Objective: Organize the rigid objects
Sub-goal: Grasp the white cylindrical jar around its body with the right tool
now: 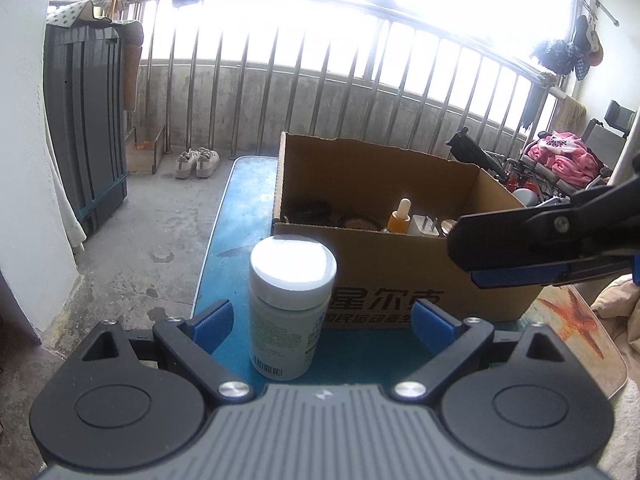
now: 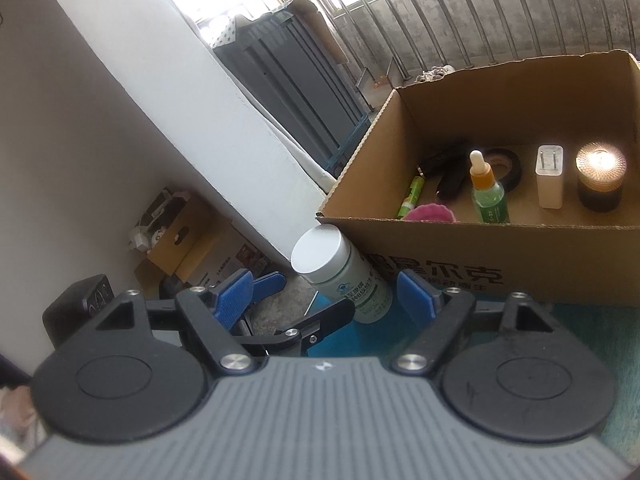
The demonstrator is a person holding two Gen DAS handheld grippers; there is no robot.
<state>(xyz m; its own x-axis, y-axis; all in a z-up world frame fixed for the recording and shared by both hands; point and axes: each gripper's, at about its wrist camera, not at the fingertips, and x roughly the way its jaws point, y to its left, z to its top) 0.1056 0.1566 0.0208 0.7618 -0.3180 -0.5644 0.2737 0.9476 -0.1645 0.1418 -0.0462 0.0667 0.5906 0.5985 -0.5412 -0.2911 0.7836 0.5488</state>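
One white-capped bottle (image 1: 290, 308) stands upright on the blue tabletop (image 1: 240, 216) between two sets of open tongs, just in front of a cardboard box (image 1: 384, 280).

The bottle's long axis runs vertical, cap up, barcode low on its label; its small green print is too fine to read. The left gripper (image 1: 320, 322) flanks it, blue pads (image 1: 212, 320) clear on both sides — open, gripping nothing. The right gripper (image 2: 320, 300) also stands wide, the bottle ahead between its fingers, untouched. Inside the box: one dropper bottle (image 2: 486, 190), one white charger (image 2: 550, 176), one gold-lidded jar (image 2: 600, 176), one tape roll (image 2: 506, 168), one green tube (image 2: 412, 196). The box front bears bold black Chinese lettering — "尔克" is legible.
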